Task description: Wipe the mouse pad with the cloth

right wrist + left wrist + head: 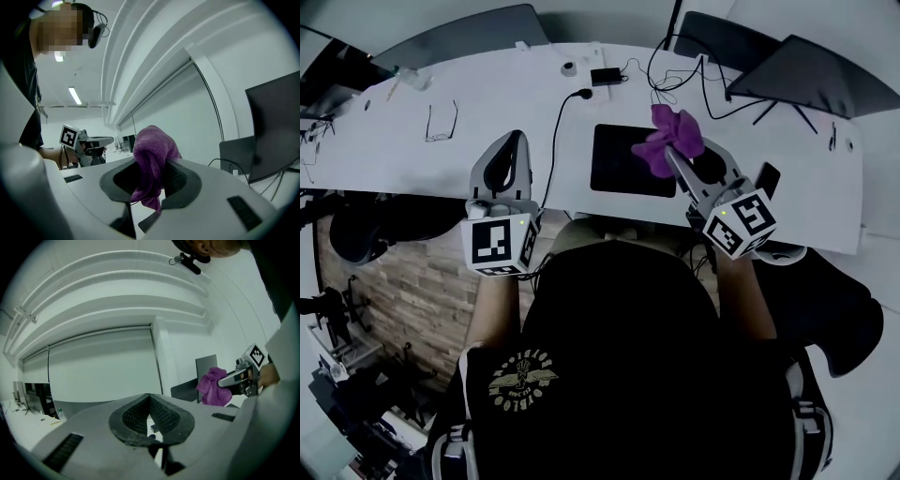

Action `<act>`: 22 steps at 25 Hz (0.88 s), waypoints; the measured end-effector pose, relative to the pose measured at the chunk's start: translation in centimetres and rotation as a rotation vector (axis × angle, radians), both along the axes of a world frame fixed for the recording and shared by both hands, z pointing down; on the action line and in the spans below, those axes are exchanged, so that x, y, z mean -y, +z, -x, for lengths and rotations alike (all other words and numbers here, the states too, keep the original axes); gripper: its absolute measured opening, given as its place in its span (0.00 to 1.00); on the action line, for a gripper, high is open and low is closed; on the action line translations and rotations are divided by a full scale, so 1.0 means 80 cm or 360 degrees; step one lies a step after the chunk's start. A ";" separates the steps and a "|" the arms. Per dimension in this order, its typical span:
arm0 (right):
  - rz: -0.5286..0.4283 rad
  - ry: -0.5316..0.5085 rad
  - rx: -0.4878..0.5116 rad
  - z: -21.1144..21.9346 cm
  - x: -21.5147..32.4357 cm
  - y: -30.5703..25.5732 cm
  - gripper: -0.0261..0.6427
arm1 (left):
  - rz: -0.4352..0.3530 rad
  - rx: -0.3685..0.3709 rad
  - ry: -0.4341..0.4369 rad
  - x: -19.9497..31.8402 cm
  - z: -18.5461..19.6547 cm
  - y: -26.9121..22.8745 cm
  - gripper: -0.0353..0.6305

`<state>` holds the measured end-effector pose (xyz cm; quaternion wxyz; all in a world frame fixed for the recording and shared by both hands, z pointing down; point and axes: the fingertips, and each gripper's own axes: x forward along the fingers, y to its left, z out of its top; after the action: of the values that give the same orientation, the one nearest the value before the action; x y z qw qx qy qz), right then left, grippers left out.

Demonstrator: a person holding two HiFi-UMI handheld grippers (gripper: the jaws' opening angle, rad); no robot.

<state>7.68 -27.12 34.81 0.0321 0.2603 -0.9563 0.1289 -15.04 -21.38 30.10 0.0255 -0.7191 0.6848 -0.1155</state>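
A black mouse pad [628, 159] lies on the white desk [487, 103], near its front edge. A purple cloth [669, 139] is bunched up over the pad's right part and is pinched in my right gripper [673, 157]. The right gripper view shows the cloth [151, 157] squeezed between the jaws of the right gripper [150, 174], spilling out above and below them. My left gripper [514, 142] is held left of the pad over the desk's front edge. Its jaws meet at the tip with nothing between them in the left gripper view [149, 399]. Both grippers tilt upward.
Glasses [441, 124] lie at the desk's left. A power adapter [605, 75] and loose cables [684, 80] sit behind the pad. A dark screen [811, 75] stands at the back right, and a dark phone [767, 178] lies right of the right gripper.
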 end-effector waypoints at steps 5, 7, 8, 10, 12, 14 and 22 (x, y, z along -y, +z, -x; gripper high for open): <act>0.0030 -0.0084 -0.0052 0.034 -0.002 0.023 0.20 | 0.0037 -0.0002 -0.0003 -0.001 0.005 0.020 0.06; 0.0037 -0.0118 -0.0066 0.049 -0.004 0.033 0.20 | 0.0043 -0.0005 0.0008 0.004 0.006 0.027 0.06; 0.0046 -0.0136 -0.0077 0.056 -0.004 0.040 0.20 | 0.0047 -0.0006 0.0014 0.006 0.006 0.030 0.06; 0.0080 -0.0164 -0.0108 0.070 -0.001 0.061 0.20 | 0.0061 -0.0014 0.0024 0.011 0.008 0.039 0.06; 0.0128 -0.0178 -0.0142 0.082 0.005 0.085 0.20 | 0.0082 -0.0026 0.0029 0.014 0.011 0.049 0.06; 0.0176 -0.0181 -0.0166 0.093 0.013 0.107 0.20 | 0.0110 -0.0034 0.0029 0.019 0.019 0.061 0.06; 0.0315 -0.0227 -0.0255 0.136 0.038 0.184 0.20 | 0.0250 -0.0032 0.0084 0.045 0.030 0.113 0.06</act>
<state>-3.17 -30.17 49.52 0.1429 0.1968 -0.9494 0.1986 -17.43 -24.97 39.16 -0.0347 -0.7377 0.6547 -0.1609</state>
